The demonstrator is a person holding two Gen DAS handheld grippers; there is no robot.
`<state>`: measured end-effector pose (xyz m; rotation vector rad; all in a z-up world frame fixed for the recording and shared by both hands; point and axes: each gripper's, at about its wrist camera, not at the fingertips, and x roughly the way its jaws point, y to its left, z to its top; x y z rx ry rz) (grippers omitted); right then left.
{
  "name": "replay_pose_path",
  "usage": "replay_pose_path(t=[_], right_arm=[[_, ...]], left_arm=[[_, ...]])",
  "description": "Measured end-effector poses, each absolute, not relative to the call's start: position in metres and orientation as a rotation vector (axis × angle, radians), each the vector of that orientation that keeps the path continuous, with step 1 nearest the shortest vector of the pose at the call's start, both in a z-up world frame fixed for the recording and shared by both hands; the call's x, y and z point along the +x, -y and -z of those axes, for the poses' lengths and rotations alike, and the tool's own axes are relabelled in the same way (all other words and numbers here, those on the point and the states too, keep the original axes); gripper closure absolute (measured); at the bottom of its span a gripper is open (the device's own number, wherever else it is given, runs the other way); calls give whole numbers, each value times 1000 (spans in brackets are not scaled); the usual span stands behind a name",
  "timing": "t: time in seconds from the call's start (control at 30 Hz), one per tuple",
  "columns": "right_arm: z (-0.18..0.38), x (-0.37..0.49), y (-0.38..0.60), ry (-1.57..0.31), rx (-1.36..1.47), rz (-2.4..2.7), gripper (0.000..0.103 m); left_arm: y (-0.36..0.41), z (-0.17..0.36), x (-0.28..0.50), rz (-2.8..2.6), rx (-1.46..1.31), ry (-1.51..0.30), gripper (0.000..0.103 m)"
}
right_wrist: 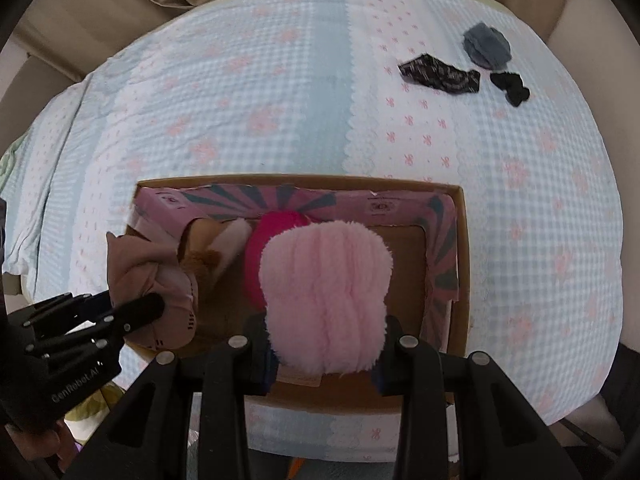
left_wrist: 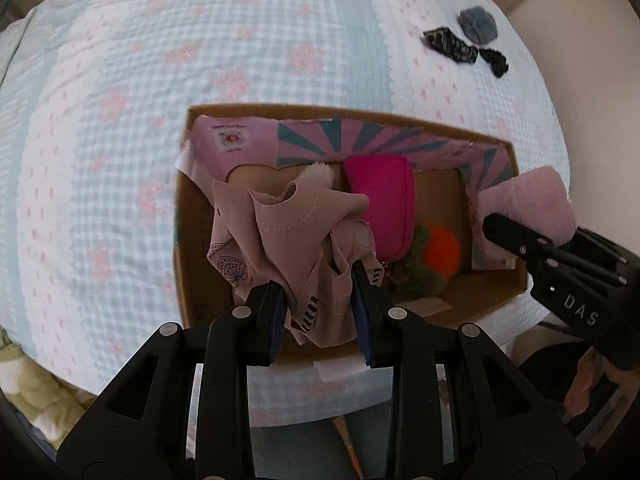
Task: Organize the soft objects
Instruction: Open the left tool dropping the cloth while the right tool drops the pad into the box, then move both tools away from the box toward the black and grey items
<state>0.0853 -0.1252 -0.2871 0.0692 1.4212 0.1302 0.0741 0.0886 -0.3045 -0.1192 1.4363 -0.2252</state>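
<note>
Black grippers (left_wrist: pixel 320 312) — silver screws, white lettering

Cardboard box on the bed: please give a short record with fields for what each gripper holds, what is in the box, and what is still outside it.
left gripper: shut on beige cloth, above the box
right gripper: shut on pink fluffy item, above the box
cardboard box: open, on the checked bedspread
inside box: magenta pouch, orange and green plush
still outside: grey item, dark patterned cloth, small black item, together on the bedspread far from the box
</note>
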Motion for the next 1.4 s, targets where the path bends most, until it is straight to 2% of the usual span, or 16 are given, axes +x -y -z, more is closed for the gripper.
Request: replay_pose_path(t=[0.37, 0.4, 0.43, 0.47, 0.5, 0.53, 0.6, 1.03, 1.4], right_arm=[[326, 104, 144, -1509, 89, -111, 71], [327, 106, 146, -1509, 99, -110, 66], [327, 107, 147, -1507, 108, -112, 56], [327, 108, 148, -1501, 126, -119, 52], [327, 109, 149, -1497, 137, -124, 40], [326, 109, 149, -1492, 142, -129, 19], [325, 110, 147, -1480, 142, -146, 0], [312, 101, 138, -1435, 118, -171, 0], [260, 85, 130, -1347, 66, -180, 0]], left_arm=[[-62, 333, 92, 252, 2, -1448, 77], [-59, 334, 94, 256, 6, -1451, 76], [-57, 335, 96, 259, 12, -1454, 76], [-55, 334, 98, 263, 21, -1454, 66], [-53, 333, 98, 261, 30, -1449, 38], [-52, 331, 98, 258, 44, -1444, 1], [-52, 328, 94, 244, 70, -1442, 0], [-70, 329, 72, 206, 24, -1435, 0], [-90, 286, 63, 172, -13, -1386, 0]])
